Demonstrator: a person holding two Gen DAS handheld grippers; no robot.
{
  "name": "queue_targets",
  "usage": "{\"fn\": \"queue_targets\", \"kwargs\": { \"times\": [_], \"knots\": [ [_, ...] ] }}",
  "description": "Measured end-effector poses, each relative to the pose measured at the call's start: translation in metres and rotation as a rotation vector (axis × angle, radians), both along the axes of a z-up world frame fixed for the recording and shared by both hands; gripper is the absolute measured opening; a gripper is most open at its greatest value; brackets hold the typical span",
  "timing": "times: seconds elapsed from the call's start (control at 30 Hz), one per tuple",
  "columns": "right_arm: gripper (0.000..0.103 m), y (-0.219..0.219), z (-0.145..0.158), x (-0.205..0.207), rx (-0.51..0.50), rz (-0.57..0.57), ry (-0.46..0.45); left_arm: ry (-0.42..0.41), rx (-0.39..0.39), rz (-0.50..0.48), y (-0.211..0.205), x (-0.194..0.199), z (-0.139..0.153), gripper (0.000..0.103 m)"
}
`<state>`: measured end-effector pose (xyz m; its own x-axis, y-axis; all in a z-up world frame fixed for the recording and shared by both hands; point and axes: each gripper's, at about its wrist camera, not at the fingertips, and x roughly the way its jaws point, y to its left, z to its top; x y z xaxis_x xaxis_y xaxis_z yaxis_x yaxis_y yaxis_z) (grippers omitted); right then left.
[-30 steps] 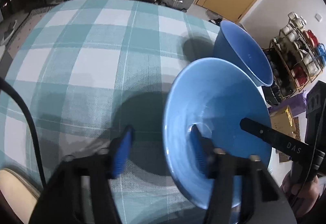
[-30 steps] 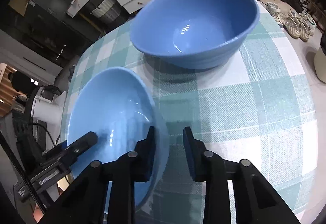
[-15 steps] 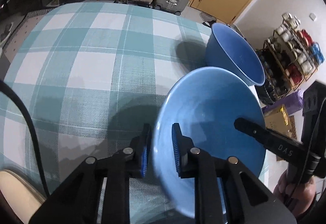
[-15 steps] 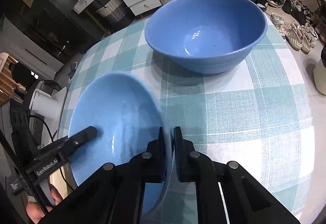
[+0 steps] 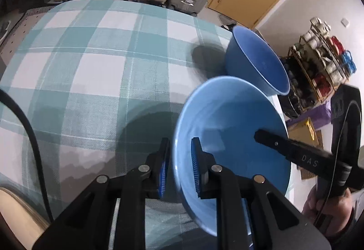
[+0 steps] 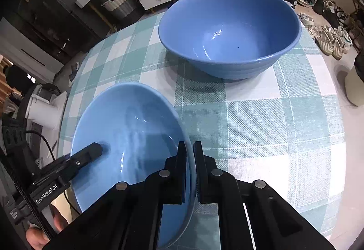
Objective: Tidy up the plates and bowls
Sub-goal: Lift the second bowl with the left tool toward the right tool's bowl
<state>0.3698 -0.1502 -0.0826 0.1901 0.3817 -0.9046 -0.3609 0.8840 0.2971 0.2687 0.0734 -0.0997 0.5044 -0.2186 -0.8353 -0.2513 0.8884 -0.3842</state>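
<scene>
Both grippers — left point(image 5: 179, 168), right point(image 6: 190, 170) — angled down, clamped on shallow bowl point(image 6: 127, 136) rim

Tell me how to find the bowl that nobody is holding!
Look at the table with the teal checked cloth. Two blue bowls are there. Yours is the deep bowl standing alone at the far side; the shallow bowl nearer is pinched by grippers.

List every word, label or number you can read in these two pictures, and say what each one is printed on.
"DAS": on the black finger of the right claw, seen from the left wrist view; further letters may be hidden.
"GenRobot.AI": on the black finger of the left claw, seen from the right wrist view.
Small label beside it on the same claw: too small to read.
Nothing readable on either blue bowl or the checked tablecloth.
</scene>
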Motion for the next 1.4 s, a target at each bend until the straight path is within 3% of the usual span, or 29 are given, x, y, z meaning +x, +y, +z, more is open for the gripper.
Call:
{"fn": "queue_targets", "kwargs": {
  "times": [0.2, 0.37, 0.57, 0.7, 1.13, 1.4],
  "knots": [
    [0.006, 0.0, 0.0, 0.002, -0.001, -0.003, 0.005, 0.014, 0.051, 0.005, -0.002, 0.001, 0.001, 0.005],
    [0.006, 0.003, 0.002, 0.001, -0.01, 0.001, 0.007, 0.031, 0.145, -0.008, -0.011, 0.001, 0.004, 0.004],
    [0.007, 0.015, 0.008, 0.003, -0.077, 0.047, 0.001, 0.05, 0.197, -0.019, -0.014, 0.001, 0.004, 0.004],
    [0.007, 0.014, 0.015, 0.005, -0.061, 0.036, -0.005, 0.046, 0.147, -0.014, -0.009, 0.0, 0.006, 0.004],
    [0.007, 0.021, 0.04, 0.0, -0.089, 0.038, -0.024, 0.0, 0.108, 0.019, 0.0, -0.007, 0.03, 0.004],
    [0.006, 0.025, 0.076, -0.013, -0.087, 0.044, -0.051, -0.074, 0.08, 0.041, 0.006, -0.024, 0.059, 0.004]
  ]
}}
